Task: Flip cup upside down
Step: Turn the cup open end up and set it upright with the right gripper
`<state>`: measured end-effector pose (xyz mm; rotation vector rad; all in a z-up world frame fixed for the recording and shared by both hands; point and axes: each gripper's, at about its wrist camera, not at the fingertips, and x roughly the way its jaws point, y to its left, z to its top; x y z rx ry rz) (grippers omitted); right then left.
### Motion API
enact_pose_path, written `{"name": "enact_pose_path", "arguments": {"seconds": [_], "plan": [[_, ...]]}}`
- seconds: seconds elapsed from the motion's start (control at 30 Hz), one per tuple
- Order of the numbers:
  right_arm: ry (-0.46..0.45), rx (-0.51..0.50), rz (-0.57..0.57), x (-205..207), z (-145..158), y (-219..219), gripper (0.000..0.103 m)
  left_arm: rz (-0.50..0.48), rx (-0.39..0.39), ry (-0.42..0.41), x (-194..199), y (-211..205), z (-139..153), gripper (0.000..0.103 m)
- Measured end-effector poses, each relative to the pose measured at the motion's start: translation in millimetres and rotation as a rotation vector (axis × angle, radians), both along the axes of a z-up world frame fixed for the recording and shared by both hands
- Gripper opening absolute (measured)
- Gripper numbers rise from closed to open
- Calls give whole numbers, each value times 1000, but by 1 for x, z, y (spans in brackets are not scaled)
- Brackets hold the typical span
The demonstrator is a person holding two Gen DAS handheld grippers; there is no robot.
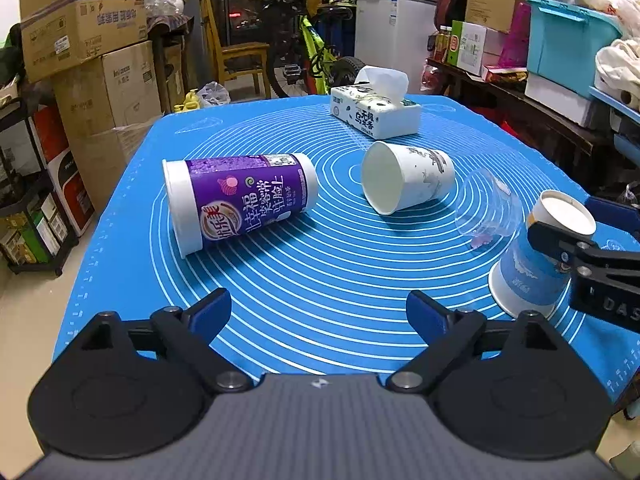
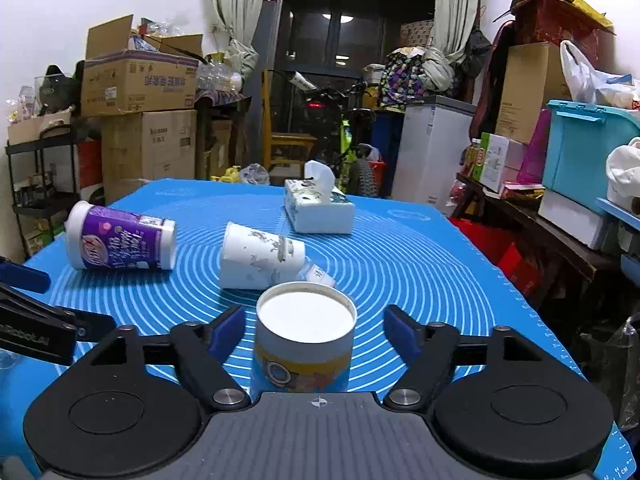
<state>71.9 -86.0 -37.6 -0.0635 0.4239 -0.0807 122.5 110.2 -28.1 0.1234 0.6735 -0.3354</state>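
A blue and white paper cup (image 2: pixel 304 344) stands upside down on the blue mat (image 2: pixel 420 264), its white base facing up. It sits between the fingers of my right gripper (image 2: pixel 314 324), which is open and not touching it. In the left wrist view the same cup (image 1: pixel 536 256) is at the far right with the right gripper (image 1: pixel 576 248) around it. My left gripper (image 1: pixel 319 306) is open and empty above the mat's near edge. A purple cup (image 1: pixel 240 200), a white paper cup (image 1: pixel 408 178) and a clear plastic cup (image 1: pixel 488 212) lie on their sides.
A tissue box (image 1: pixel 376 110) stands at the back of the mat (image 1: pixel 320 272). Cardboard boxes (image 1: pixel 84 20) are stacked to the left, a bicycle (image 1: pixel 316 52) behind, and a cluttered bench with a blue bin (image 1: pixel 568 40) to the right.
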Motion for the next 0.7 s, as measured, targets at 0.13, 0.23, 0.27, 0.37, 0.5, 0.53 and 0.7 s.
{"name": "enact_pose_path", "arguments": {"seconds": [0.13, 0.23, 0.27, 0.37, 0.5, 0.53, 0.7], "plan": [[10, 30, 28, -8, 11, -3, 92, 13, -25, 9, -8, 1, 2, 94], [12, 47, 52, -17, 21, -8, 99, 35, -27, 21, -16, 0, 5, 94], [15, 52, 61, -21, 24, -9, 101, 46, -31, 28, -19, -1, 6, 94], [22, 74, 77, -35, 32, -17, 101, 83, -30, 39, -29, -4, 11, 94], [42, 97, 90, -51, 42, -30, 101, 99, -26, 42, -43, -11, 17, 94], [46, 95, 92, -55, 44, -33, 101, 103, -32, 40, -48, -13, 20, 94], [30, 55, 99, -79, 53, -44, 101, 108, -42, 24, -69, -26, 29, 94]]}}
